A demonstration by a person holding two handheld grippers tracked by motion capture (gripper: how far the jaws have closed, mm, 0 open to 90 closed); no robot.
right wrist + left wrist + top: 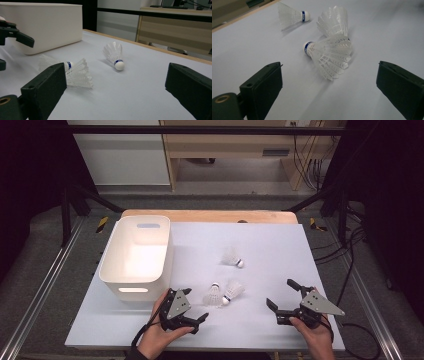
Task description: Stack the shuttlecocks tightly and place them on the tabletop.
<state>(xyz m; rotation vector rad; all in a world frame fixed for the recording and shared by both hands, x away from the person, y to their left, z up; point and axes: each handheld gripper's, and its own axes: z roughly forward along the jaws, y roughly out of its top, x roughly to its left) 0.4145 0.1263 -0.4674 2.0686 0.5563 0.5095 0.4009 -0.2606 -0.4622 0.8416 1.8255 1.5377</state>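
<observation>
We saw three white feathered shuttlecocks with rounded white cork heads banded in blue lying on the pale grey table sheet. The nearest shuttlecock lay on its side just ahead of the left gripper, roughly at its twelve o'clock in the left gripper view, its head pointing toward ten o'clock and its skirt flaring toward us. The second shuttlecock lay against it, touching at the feathers, and the far shuttlecock sat apart at eleven o'clock. In the high view the pair lay near the table's centre front and the lone one sat beyond them at one o'clock. The left gripper's jaws stood wide apart and held nothing; the right gripper was likewise spread wide and empty, resting at the five o'clock part of the sheet. The second shuttlecock's head was hidden in the left gripper view, behind the nearest one's skirt; in the right gripper view the paired feathers blurred behind the near jaw. That view showed the side wall of the white plastic storage bin, whereas the high view showed its open interior at ten o'clock.
</observation>
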